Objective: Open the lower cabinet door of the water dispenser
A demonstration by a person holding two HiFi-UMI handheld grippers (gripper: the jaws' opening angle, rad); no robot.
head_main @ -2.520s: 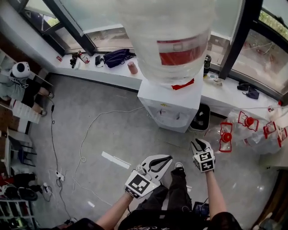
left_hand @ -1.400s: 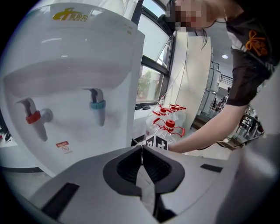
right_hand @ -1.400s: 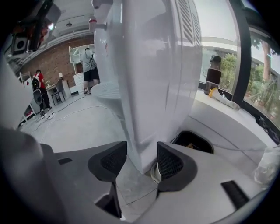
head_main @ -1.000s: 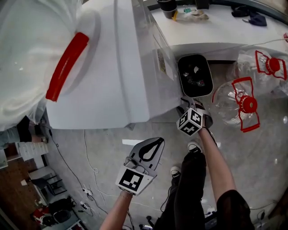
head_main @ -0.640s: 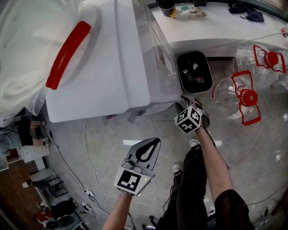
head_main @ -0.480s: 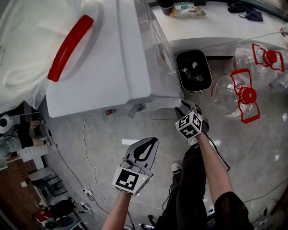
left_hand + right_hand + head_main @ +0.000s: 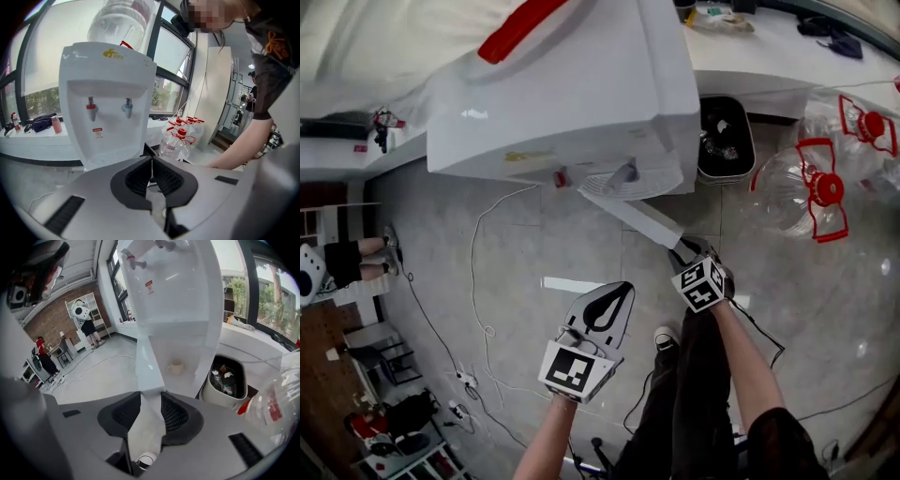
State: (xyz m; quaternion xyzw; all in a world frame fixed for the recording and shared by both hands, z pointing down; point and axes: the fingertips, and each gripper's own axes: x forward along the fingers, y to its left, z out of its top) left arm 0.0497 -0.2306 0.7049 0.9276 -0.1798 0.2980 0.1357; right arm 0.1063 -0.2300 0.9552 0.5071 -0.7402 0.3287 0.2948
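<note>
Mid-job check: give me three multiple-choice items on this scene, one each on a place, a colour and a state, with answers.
1. Where is the waste bin relative to the water dispenser? A on top; B on the floor beside it; C inside it.
2. The dispenser's two taps are: A both red; B both white; C one red, one blue.
3. The lower cabinet door is: A swung open; B shut; C removed.
Answers: 1 B, the head view shows it on the floor at the dispenser's side. 2 C, seen in the left gripper view. 3 A, the right gripper, whose jaws have just been closing, grips its edge away from the body.
</note>
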